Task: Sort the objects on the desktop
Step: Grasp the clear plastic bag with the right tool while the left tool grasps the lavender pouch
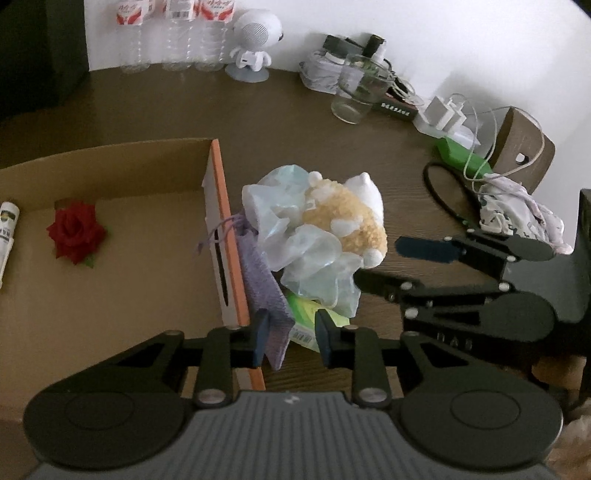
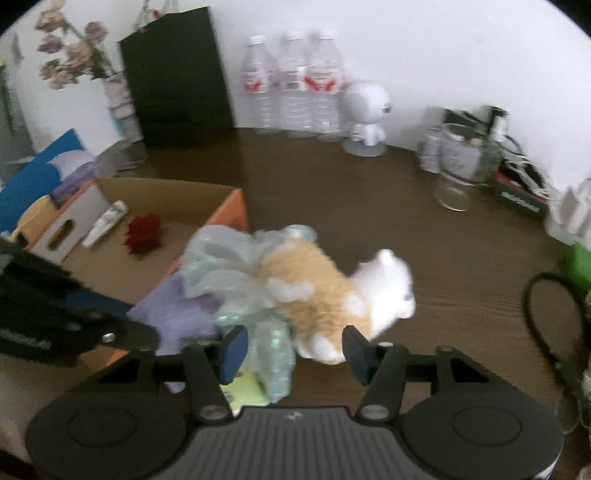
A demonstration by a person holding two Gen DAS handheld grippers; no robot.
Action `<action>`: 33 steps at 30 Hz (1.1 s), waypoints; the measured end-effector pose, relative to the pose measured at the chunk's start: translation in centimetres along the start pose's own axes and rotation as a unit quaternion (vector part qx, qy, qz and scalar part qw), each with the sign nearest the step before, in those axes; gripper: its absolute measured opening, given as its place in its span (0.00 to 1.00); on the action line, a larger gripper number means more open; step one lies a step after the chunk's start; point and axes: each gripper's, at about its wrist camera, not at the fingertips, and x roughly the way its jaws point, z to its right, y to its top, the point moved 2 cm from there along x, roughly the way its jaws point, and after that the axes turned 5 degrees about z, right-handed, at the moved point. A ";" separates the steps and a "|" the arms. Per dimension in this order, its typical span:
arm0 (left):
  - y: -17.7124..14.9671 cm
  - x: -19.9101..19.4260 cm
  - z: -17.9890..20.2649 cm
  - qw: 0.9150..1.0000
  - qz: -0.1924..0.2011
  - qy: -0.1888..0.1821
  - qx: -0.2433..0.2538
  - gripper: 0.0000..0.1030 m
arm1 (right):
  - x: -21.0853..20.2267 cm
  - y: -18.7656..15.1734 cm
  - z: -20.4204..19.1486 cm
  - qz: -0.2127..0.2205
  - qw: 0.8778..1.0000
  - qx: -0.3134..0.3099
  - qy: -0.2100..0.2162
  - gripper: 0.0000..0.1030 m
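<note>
A tan and white plush toy (image 1: 351, 218) lies on the brown desk, wrapped in a crumpled clear plastic bag (image 1: 295, 236). A purple drawstring pouch (image 1: 264, 291) leans on the cardboard box's orange edge (image 1: 231, 236), over a green packet (image 1: 310, 321). My left gripper (image 1: 291, 339) is open, with the pouch's lower end against its left finger. My right gripper (image 2: 295, 354) is open, its fingers either side of the bag (image 2: 273, 350) and the plush (image 2: 317, 291). It shows in the left wrist view as the right gripper (image 1: 380, 260), beside the plush.
The cardboard box (image 1: 110, 158) on the left holds a red rose (image 1: 75, 230) and a white tube (image 1: 7, 229). At the back stand water bottles (image 1: 173, 33), a white robot figure (image 1: 255, 40) and a glass (image 1: 354, 92). Cables, chargers and cloth (image 1: 517, 210) crowd the right.
</note>
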 end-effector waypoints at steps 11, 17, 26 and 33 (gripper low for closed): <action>0.3 0.9 0.1 1.000 -0.007 0.007 -0.006 0.28 | 2.0 -1.0 0.0 -0.020 0.999 0.018 0.035 0.42; 0.4 1.3 0.0 1.000 -0.010 0.010 -0.006 0.28 | 3.4 -1.4 0.0 -0.032 0.998 0.035 0.040 0.28; 0.4 1.5 -0.1 1.000 -0.011 0.010 -0.014 0.28 | 4.2 -1.8 0.1 -0.037 0.997 0.059 0.042 0.15; 0.4 1.7 -0.3 1.000 -0.013 0.010 -0.022 0.28 | 4.4 -2.1 0.4 -0.041 0.995 0.081 0.049 0.10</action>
